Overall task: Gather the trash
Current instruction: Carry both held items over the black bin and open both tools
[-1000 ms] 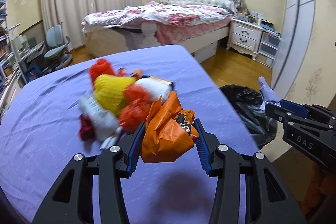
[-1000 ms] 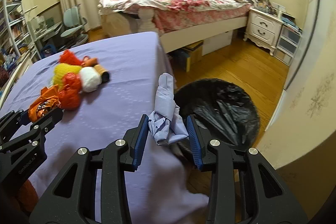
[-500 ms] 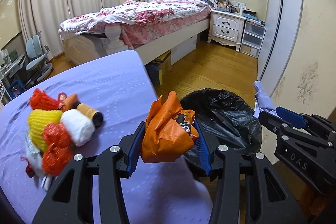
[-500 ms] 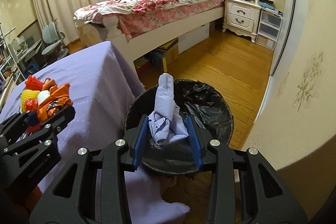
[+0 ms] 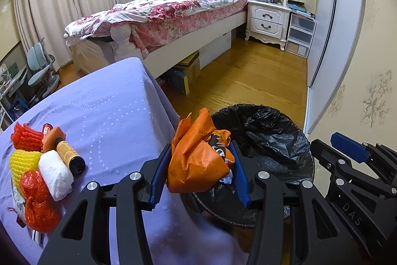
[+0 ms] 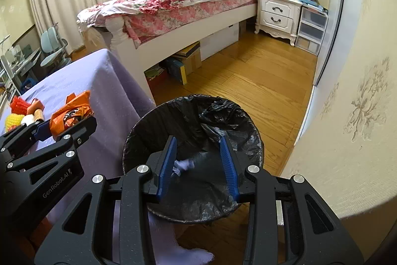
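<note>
My left gripper (image 5: 201, 148) is shut on a crumpled orange wrapper (image 5: 196, 165), held over the table's right edge beside the rim of the black-lined bin (image 5: 273, 131). In the right wrist view the same wrapper (image 6: 72, 111) sits in the left gripper (image 6: 67, 124) at the far left. My right gripper (image 6: 198, 140) hangs over the bin (image 6: 198, 106) with its pads apart and nothing between them. A pale crumpled wad (image 6: 184, 164) lies down inside the bin below it. The right gripper (image 5: 330, 144) also shows at the right of the left wrist view.
On the purple tablecloth (image 5: 111, 111) lies a pile: red net (image 5: 24, 138), yellow net (image 5: 22, 163), white wad (image 5: 55, 174), brown bottle (image 5: 70, 157), red bag (image 5: 39, 203). Beyond are wooden floor, a bed (image 5: 173, 9), a nightstand (image 5: 269, 21) and the wall at right.
Both grippers swung right from over the table to the bin. The pale wad that stood between the right gripper's pads now lies inside the bin. The orange wrapper stays gripped.
</note>
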